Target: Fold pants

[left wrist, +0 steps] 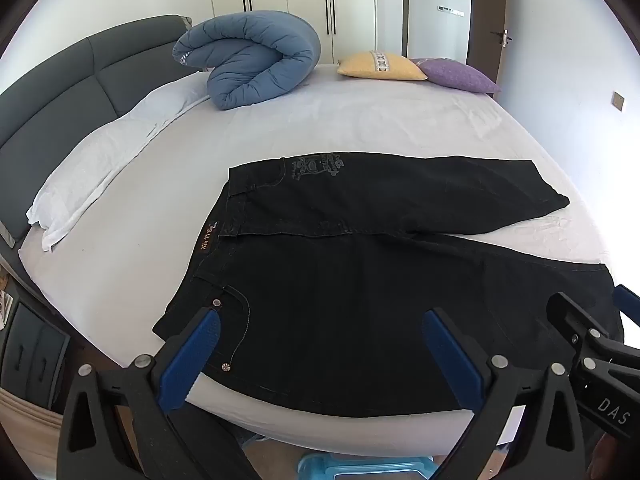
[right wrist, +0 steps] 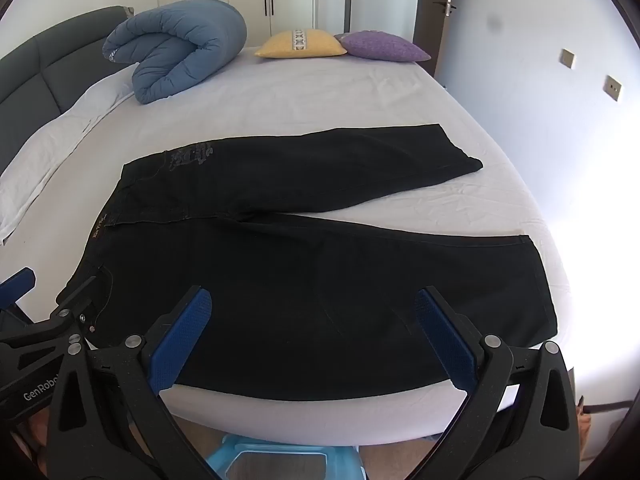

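Black jeans [left wrist: 360,280] lie flat and spread on the white bed, waistband to the left, both legs running right and splayed apart; they also show in the right wrist view [right wrist: 312,264]. My left gripper [left wrist: 320,328] is open and empty, hovering over the near hip pocket and near leg. My right gripper [right wrist: 314,304] is open and empty, hovering over the near leg by the bed's front edge. The right gripper's body [left wrist: 592,344] shows at the right of the left wrist view, and the left gripper's body [right wrist: 52,312] at the left of the right wrist view.
A rolled blue duvet [left wrist: 248,60] sits at the back left, with a yellow cushion [left wrist: 380,66] and a purple cushion [left wrist: 460,76] at the far edge. A white pillow [left wrist: 100,168] lies along the grey headboard [left wrist: 52,96]. A light blue stool [right wrist: 280,460] stands below the bed's front edge.
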